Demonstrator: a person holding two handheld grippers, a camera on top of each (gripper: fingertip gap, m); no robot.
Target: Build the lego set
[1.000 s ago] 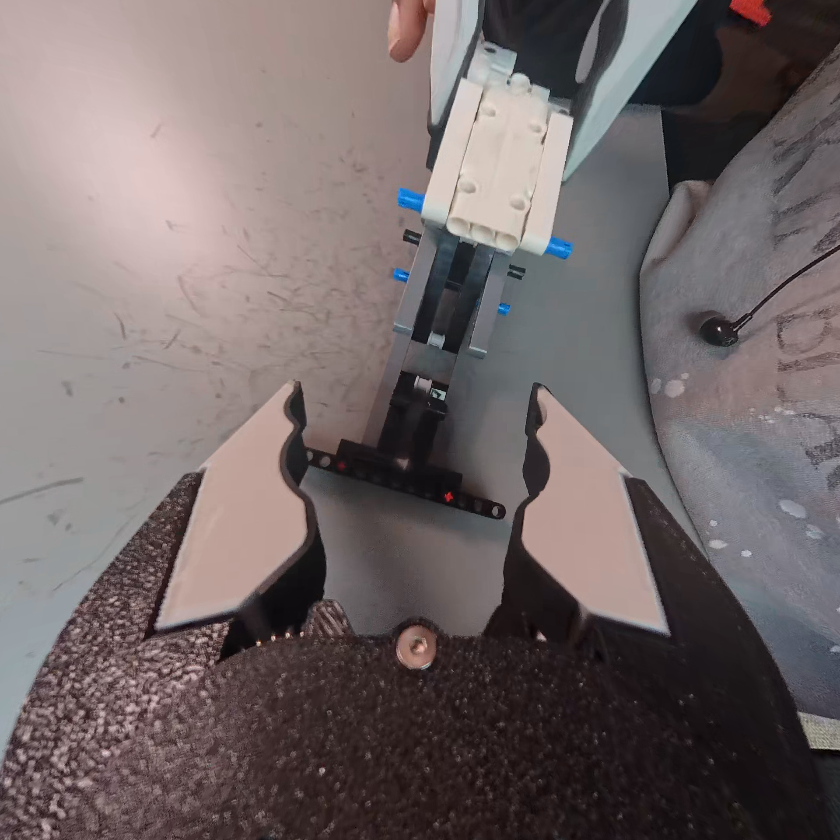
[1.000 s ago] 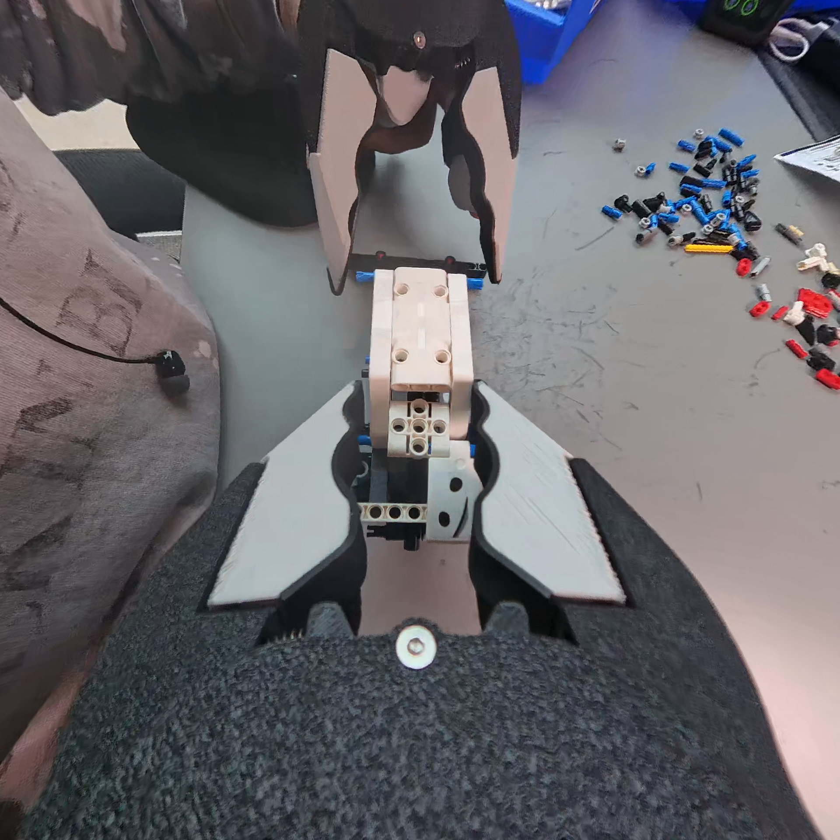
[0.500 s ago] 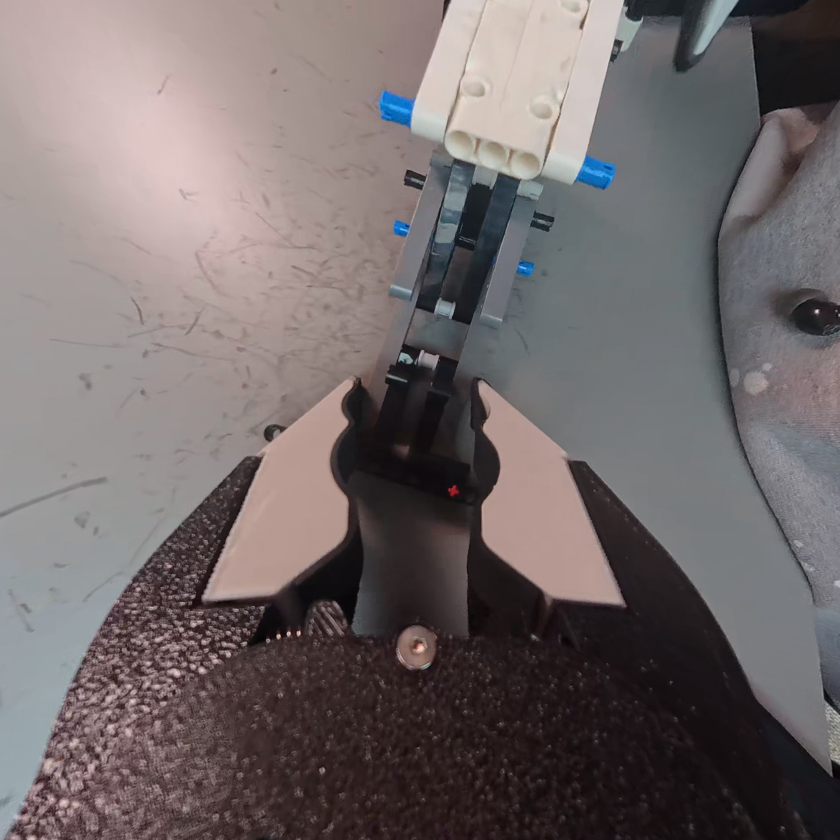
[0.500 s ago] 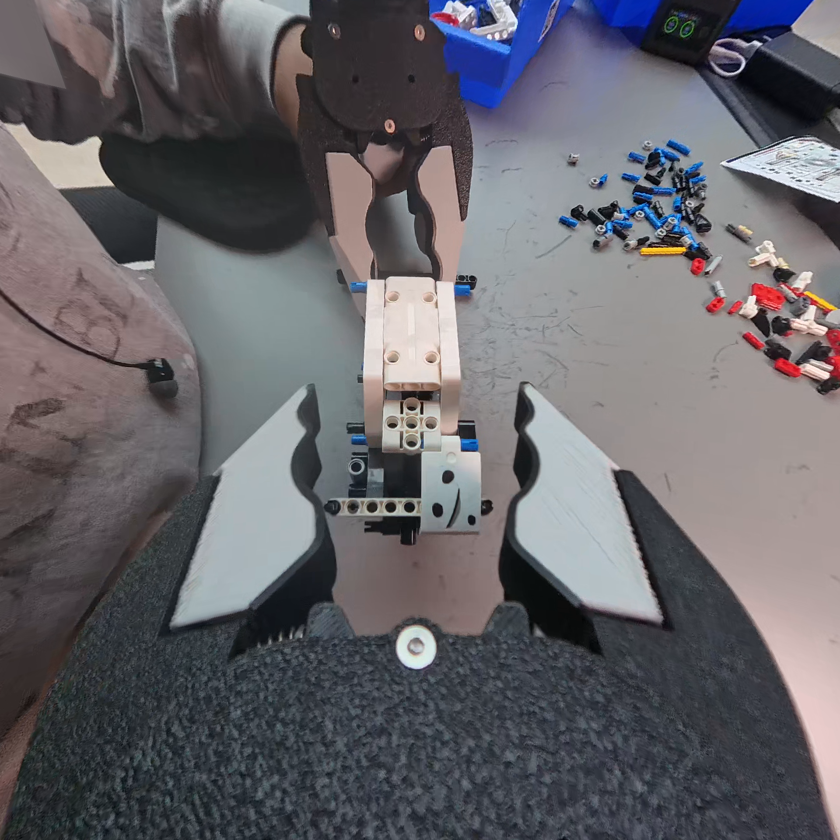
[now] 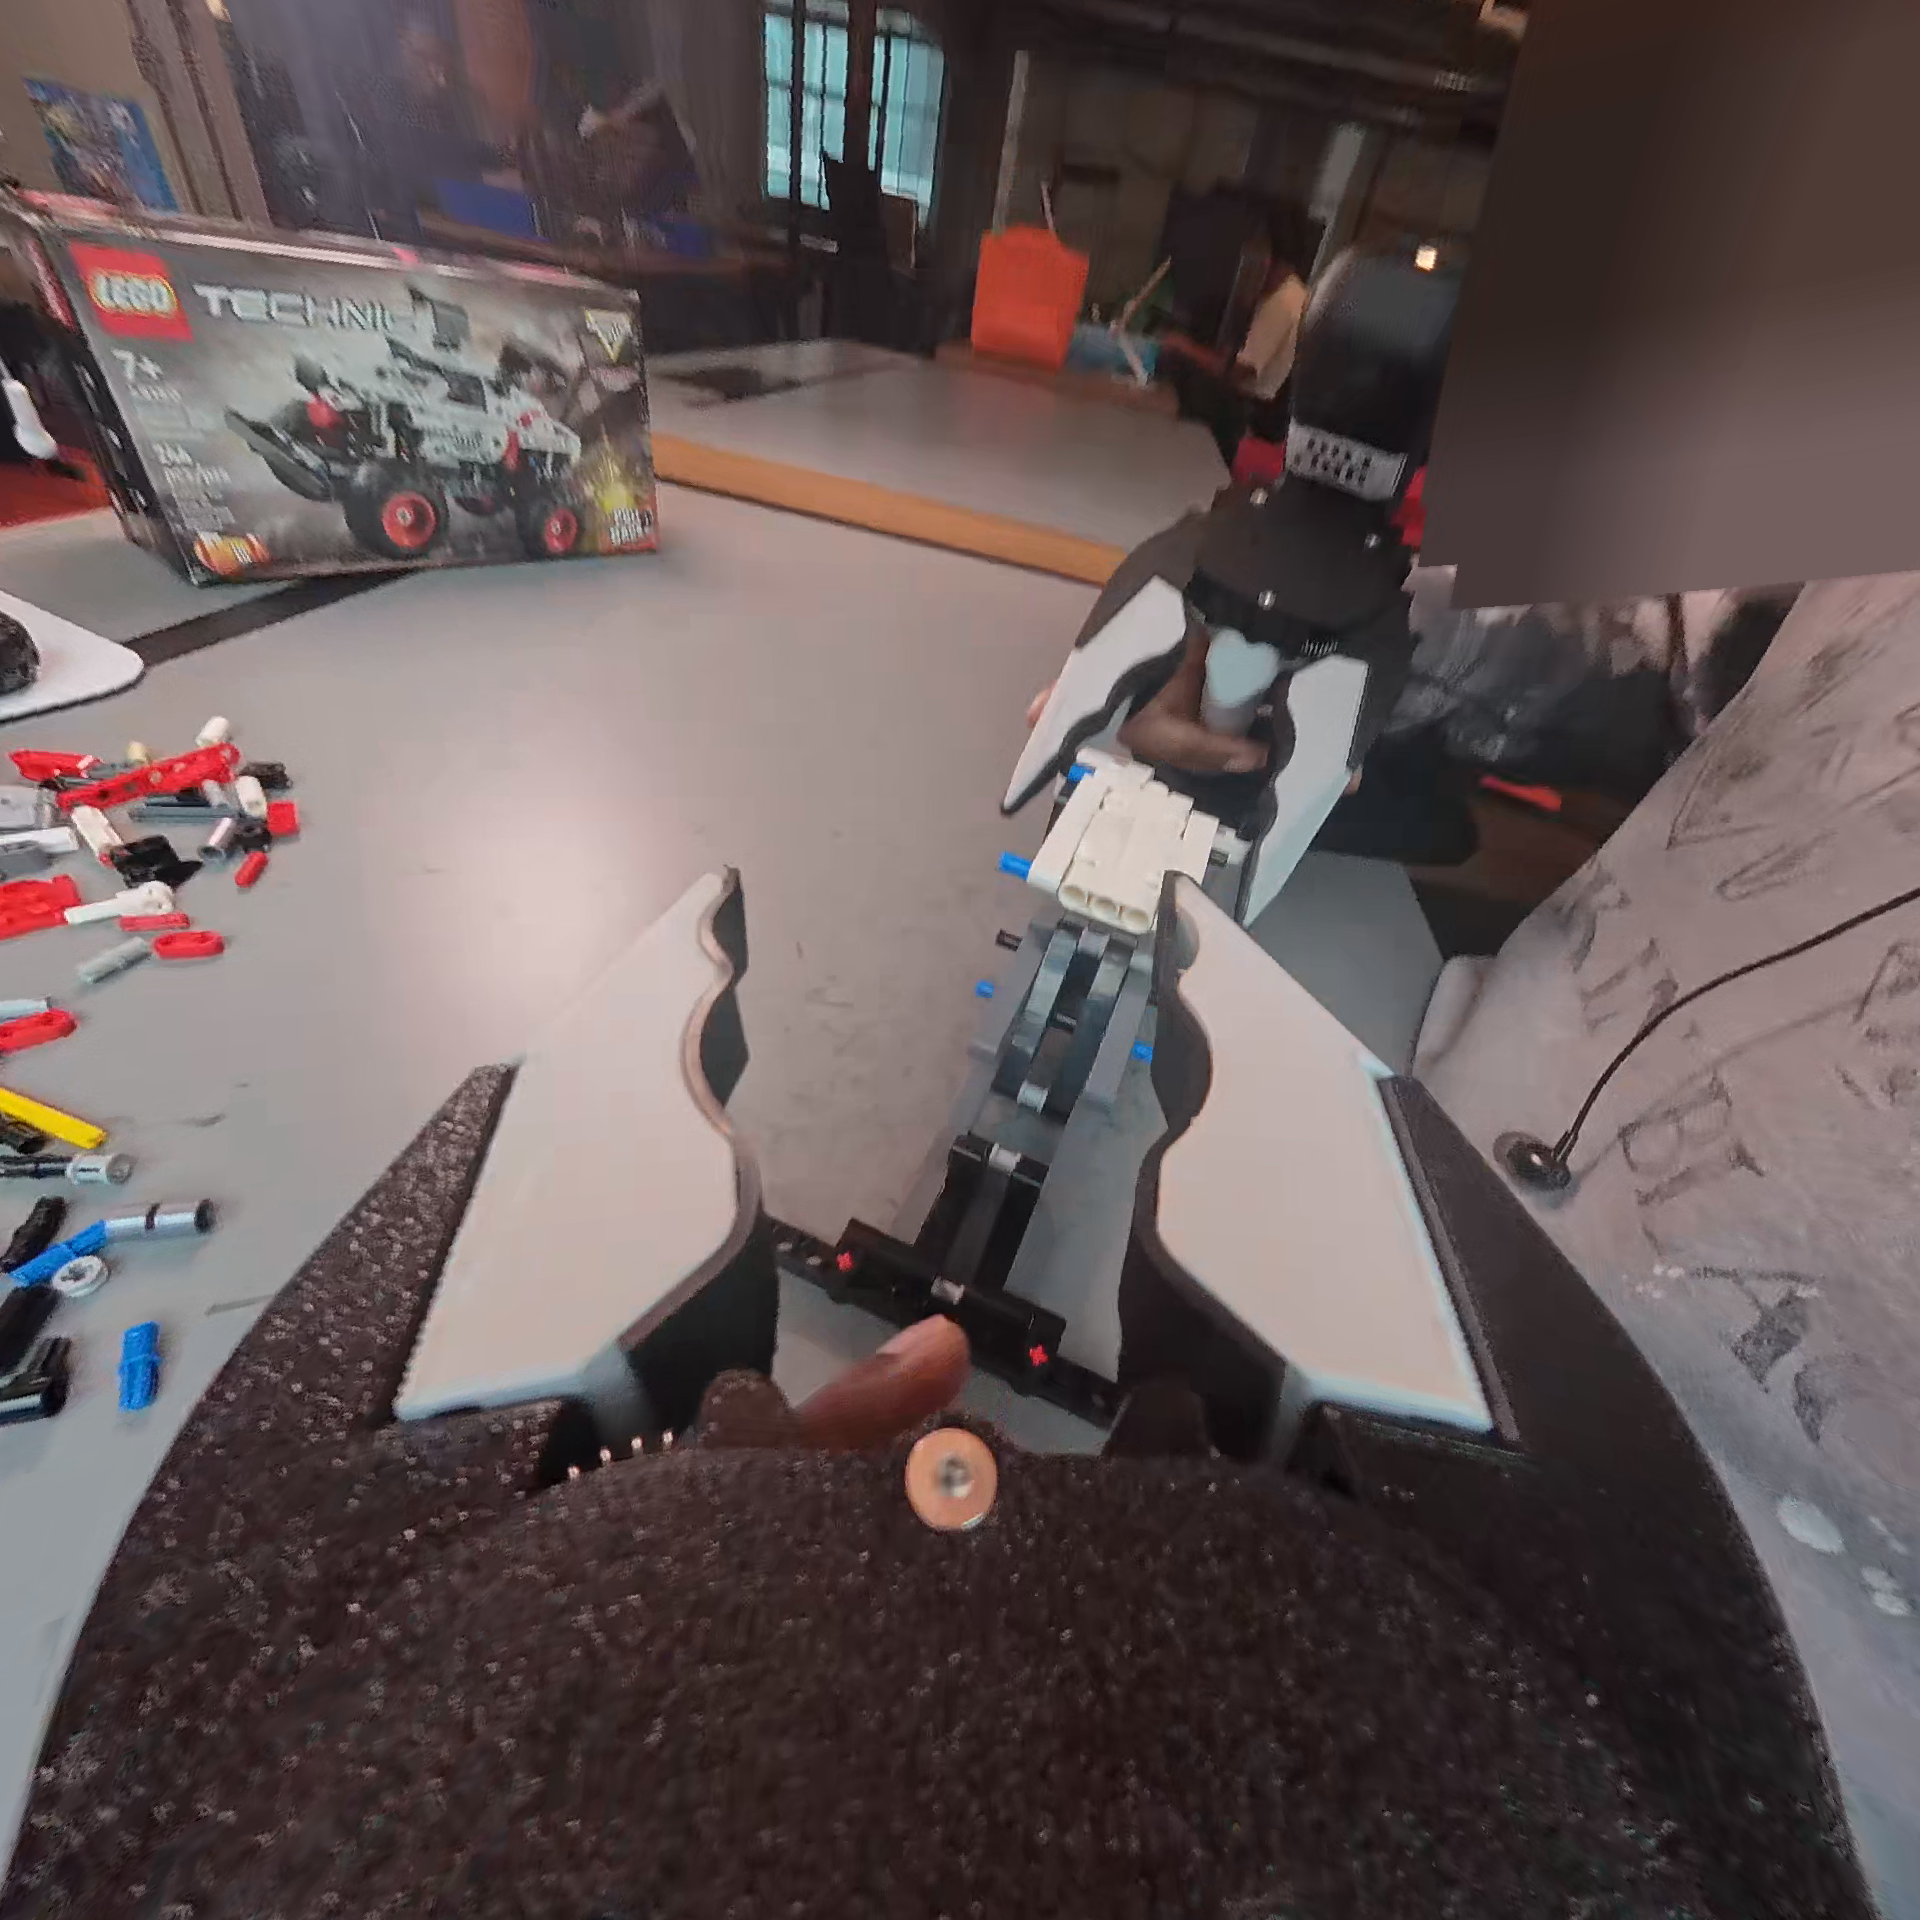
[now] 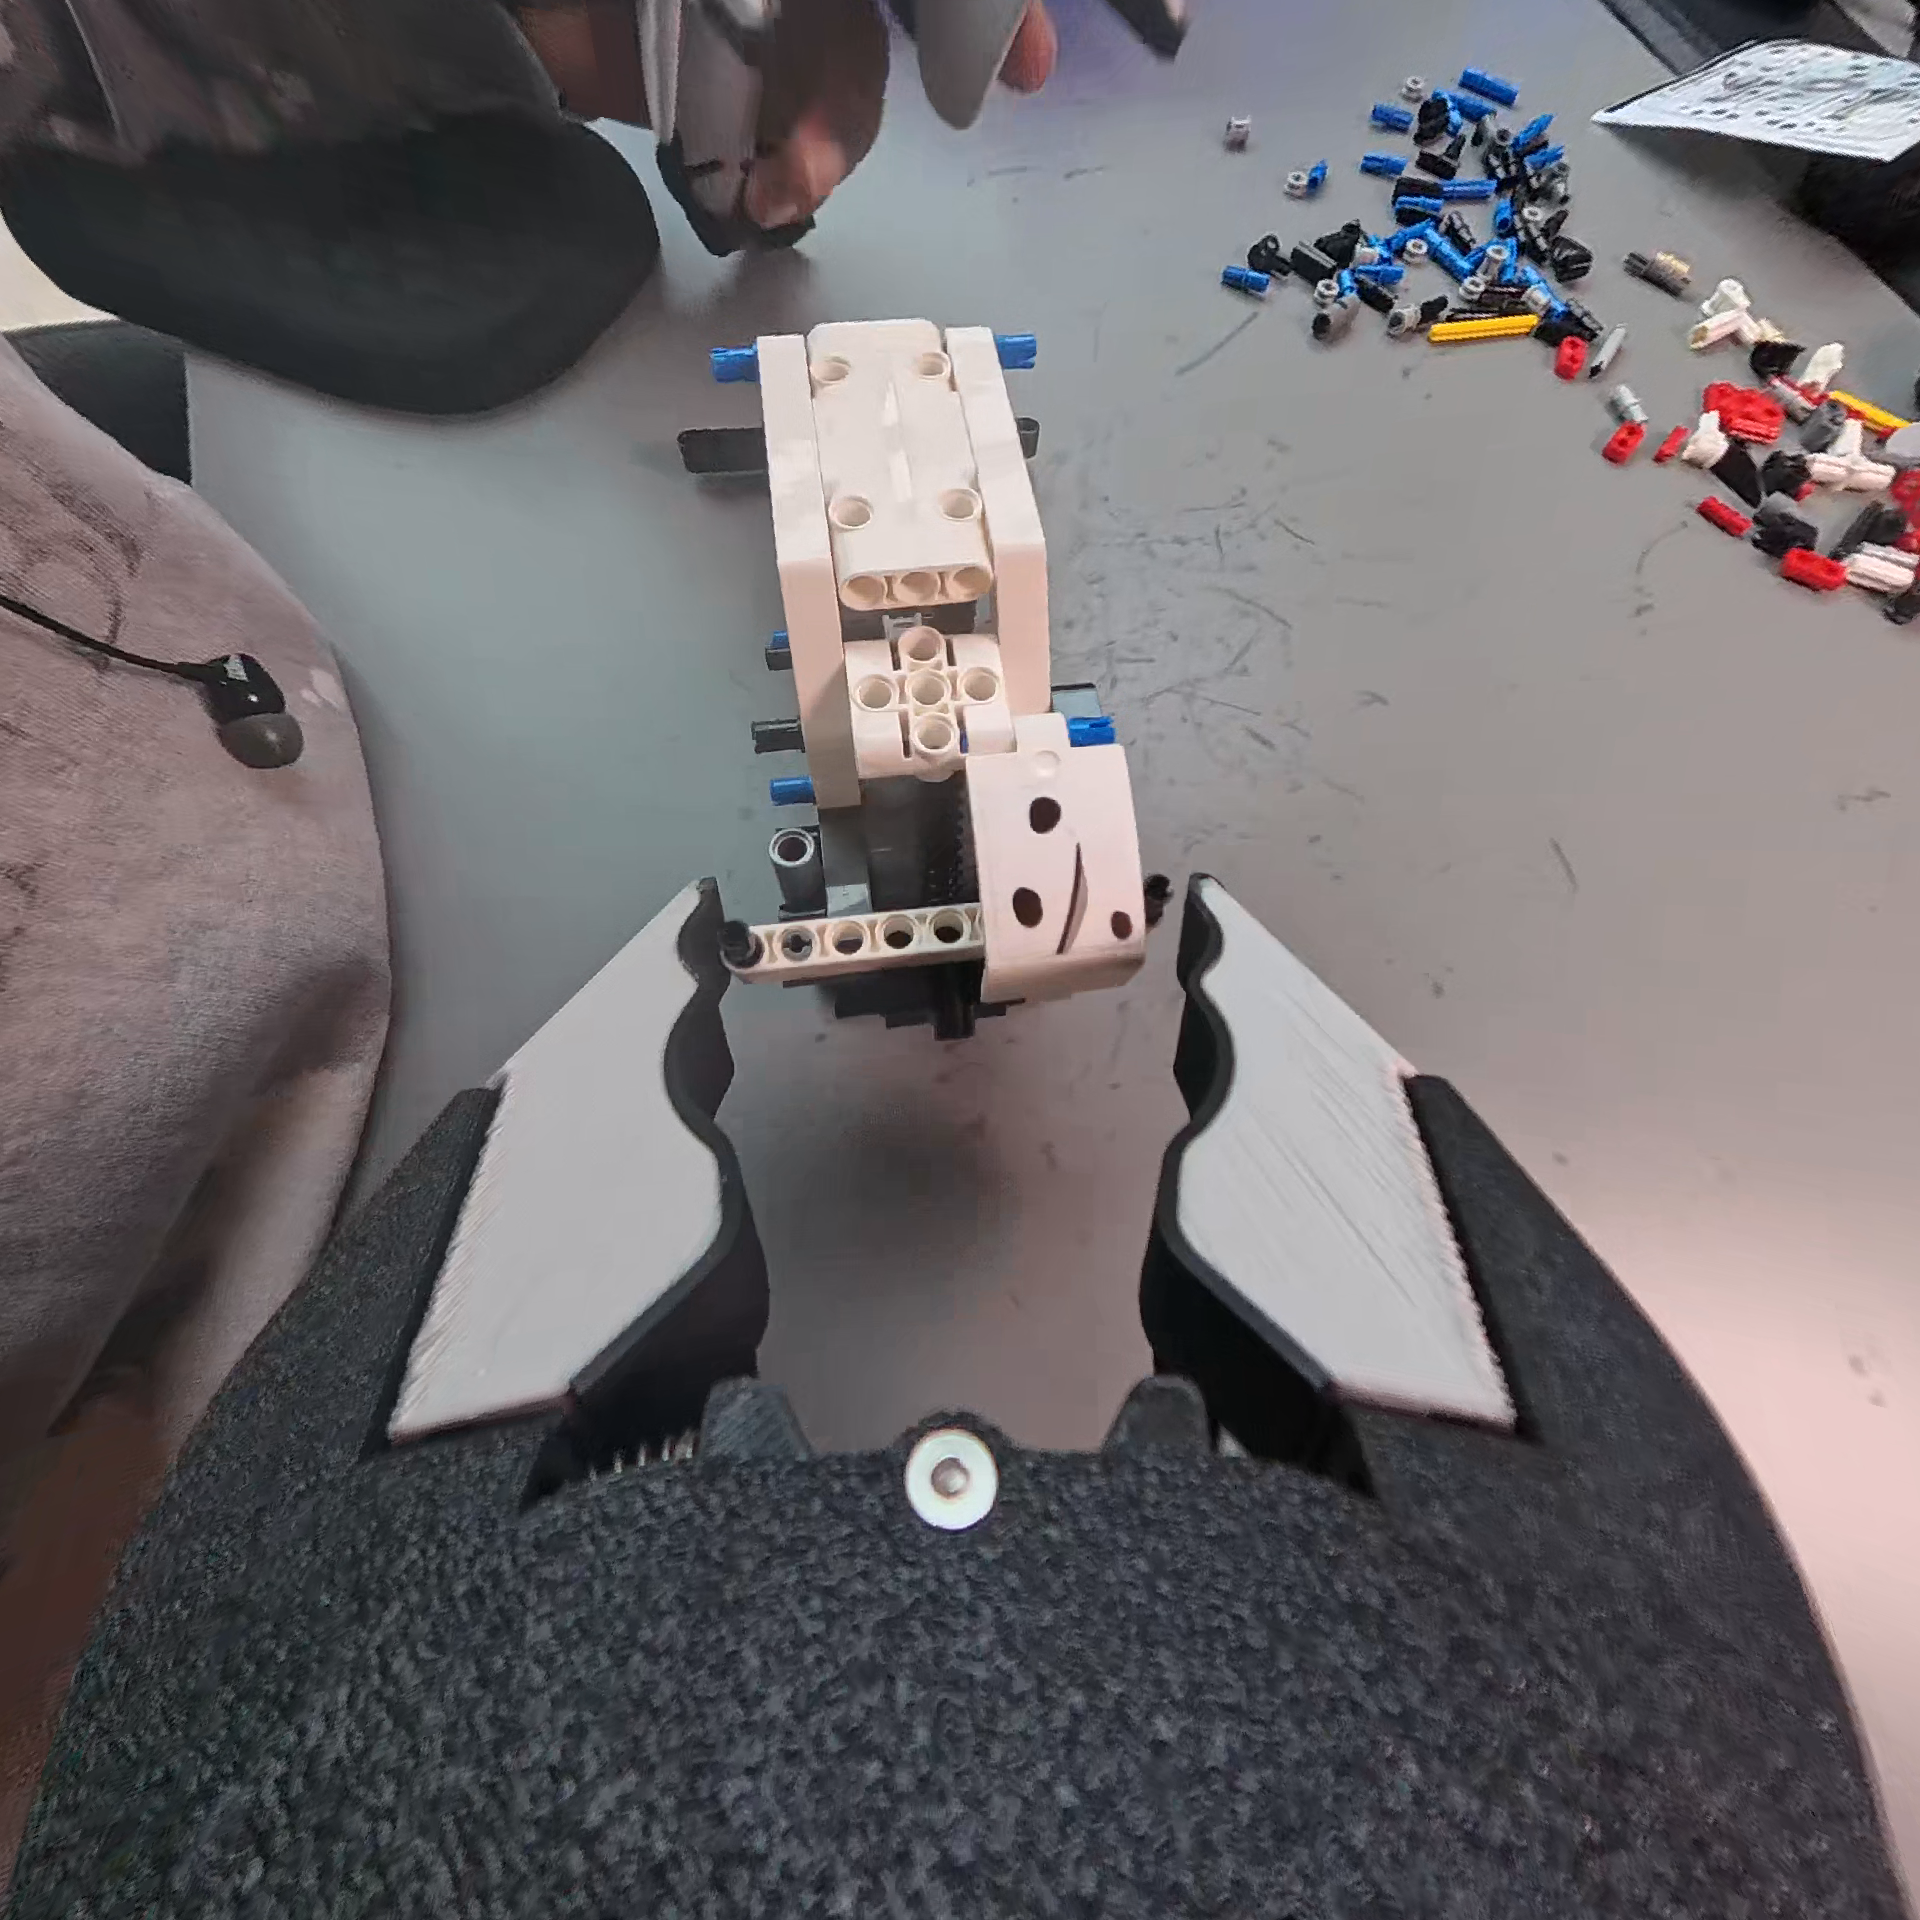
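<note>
Lego assembly [image 6: 914, 665] resting on the grey table [image 6: 1299, 831], right gripper [image 6: 951, 904] nearest with fingers spread apart at its white-panelled end, left gripper [image 5: 951, 894] likewise open around the opposite black beam end, loose pieces [image 6: 1507, 260] scattered beyond, set box [image 5: 353, 416] farthest

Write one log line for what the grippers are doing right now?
left hand-held gripper: open | right hand-held gripper: open | lego model: on table, ungripped | loose parts: unsorted
</note>
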